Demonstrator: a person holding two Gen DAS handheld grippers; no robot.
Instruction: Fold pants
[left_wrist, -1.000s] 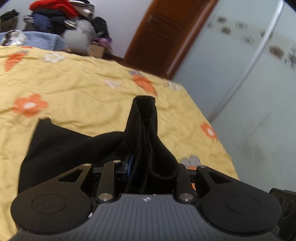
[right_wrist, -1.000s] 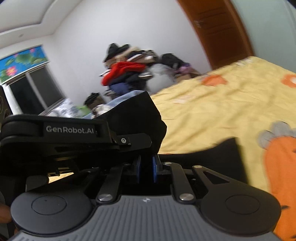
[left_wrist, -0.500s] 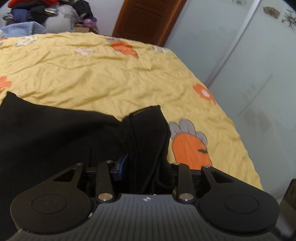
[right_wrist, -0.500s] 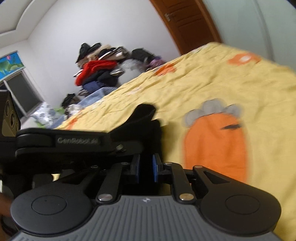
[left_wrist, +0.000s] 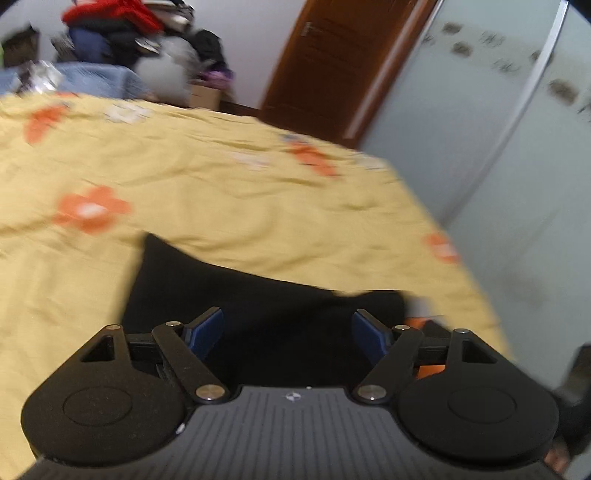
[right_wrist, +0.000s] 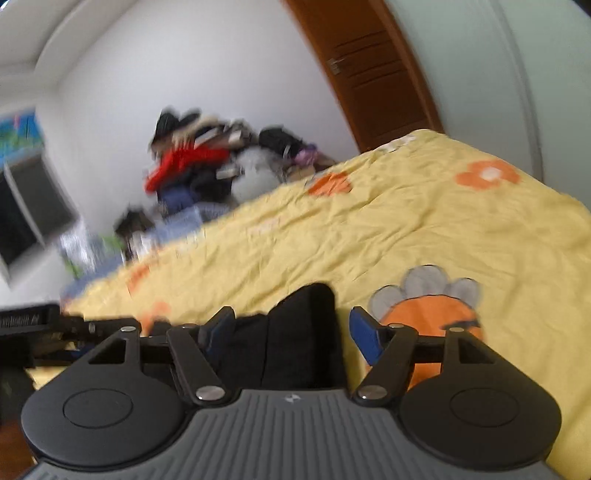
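Observation:
The black pants (left_wrist: 236, 295) lie flat on the yellow flowered bedspread (left_wrist: 221, 192), just ahead of my left gripper (left_wrist: 288, 332). That gripper is open, its blue pads apart above the cloth and holding nothing. In the right wrist view a folded edge of the pants (right_wrist: 303, 332) lies between the spread fingers of my right gripper (right_wrist: 291, 332), which is open too. The left gripper's body (right_wrist: 37, 325) shows at the left edge of that view.
A heap of clothes (right_wrist: 207, 166) is piled beyond the far side of the bed. A brown door (left_wrist: 332, 66) and pale wardrobe panels (left_wrist: 517, 147) stand to the right. The bed's right edge (left_wrist: 461, 251) is near the pants.
Both grippers have opened and let go of the pants. The cloth has dropped flat onto the bedspread, and both grippers have lifted back from it.

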